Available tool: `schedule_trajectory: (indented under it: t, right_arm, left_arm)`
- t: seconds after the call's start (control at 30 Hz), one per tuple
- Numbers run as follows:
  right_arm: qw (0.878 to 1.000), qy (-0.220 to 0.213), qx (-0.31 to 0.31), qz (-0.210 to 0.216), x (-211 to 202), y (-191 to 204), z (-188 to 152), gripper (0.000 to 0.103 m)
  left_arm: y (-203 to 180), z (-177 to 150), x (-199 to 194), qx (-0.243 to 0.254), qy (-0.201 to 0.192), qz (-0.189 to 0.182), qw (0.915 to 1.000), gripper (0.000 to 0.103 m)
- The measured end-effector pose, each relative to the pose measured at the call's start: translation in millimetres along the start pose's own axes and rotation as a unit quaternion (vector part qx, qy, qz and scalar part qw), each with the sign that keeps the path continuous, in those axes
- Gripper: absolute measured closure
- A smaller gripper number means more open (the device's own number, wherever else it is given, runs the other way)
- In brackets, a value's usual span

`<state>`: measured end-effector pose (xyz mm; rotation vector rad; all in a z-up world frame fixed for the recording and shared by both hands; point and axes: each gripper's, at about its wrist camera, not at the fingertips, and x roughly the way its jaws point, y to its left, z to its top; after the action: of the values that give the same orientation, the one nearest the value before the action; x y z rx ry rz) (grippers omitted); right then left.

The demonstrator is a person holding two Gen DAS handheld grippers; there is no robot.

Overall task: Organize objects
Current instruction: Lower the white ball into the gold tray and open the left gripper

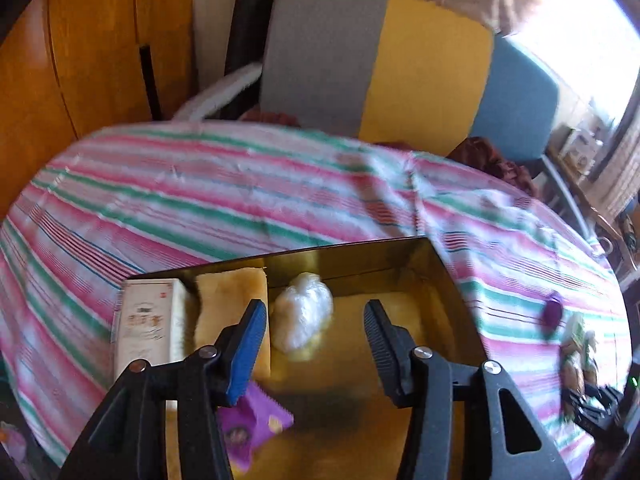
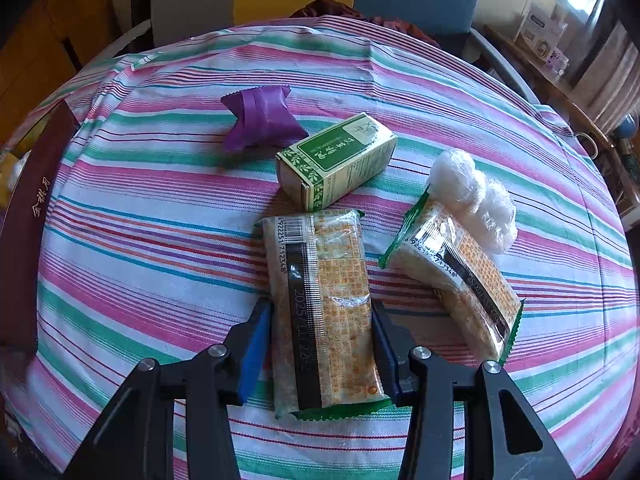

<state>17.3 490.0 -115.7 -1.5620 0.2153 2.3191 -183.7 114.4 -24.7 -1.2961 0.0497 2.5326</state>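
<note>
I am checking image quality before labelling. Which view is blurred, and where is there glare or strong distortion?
Left wrist view: motion blur smears the striped tablecloth and the snacks at the right edge; the window corner at upper right is blown out; the gold box reflects light. Right wrist view: sharp, print on the snack packet is readable, small glare on its wrapper. Both views: fisheye bends the table edge.

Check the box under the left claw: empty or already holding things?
Holding things. The gold box contains a white carton, a white plastic bundle and a purple packet.
</note>
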Motion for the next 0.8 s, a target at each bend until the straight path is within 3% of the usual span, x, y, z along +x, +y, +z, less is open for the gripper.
schedule_trajectory:
  t: [0.13,0.33,0.57,0.8]
  right_arm:
    - [1.0,0.0,-0.001,-0.002,-1,1,-1,0.056]
    - [1.0,0.007,-0.002,0.0,-1,6,0,0.056]
    - [0.999,0.022,-0.015,0.021,-8,28,-5,0.056]
    - [0.996,0.001,-0.015,0.085,-35,67,-7,0.056]
  left_arm:
    - [-10,-23,-52,0.027,-0.047,-0.001,0.9986,0.052]
    - [-12,-62,-94,0.037,-0.076,-0.002,0.9964,0.052]
    - [-9,-91,-105,0.049,-0.083,0.01,0.9952,0.052]
    - [-1,-103,-109,0.043,-0.085,0.008,0.9954,0.052]
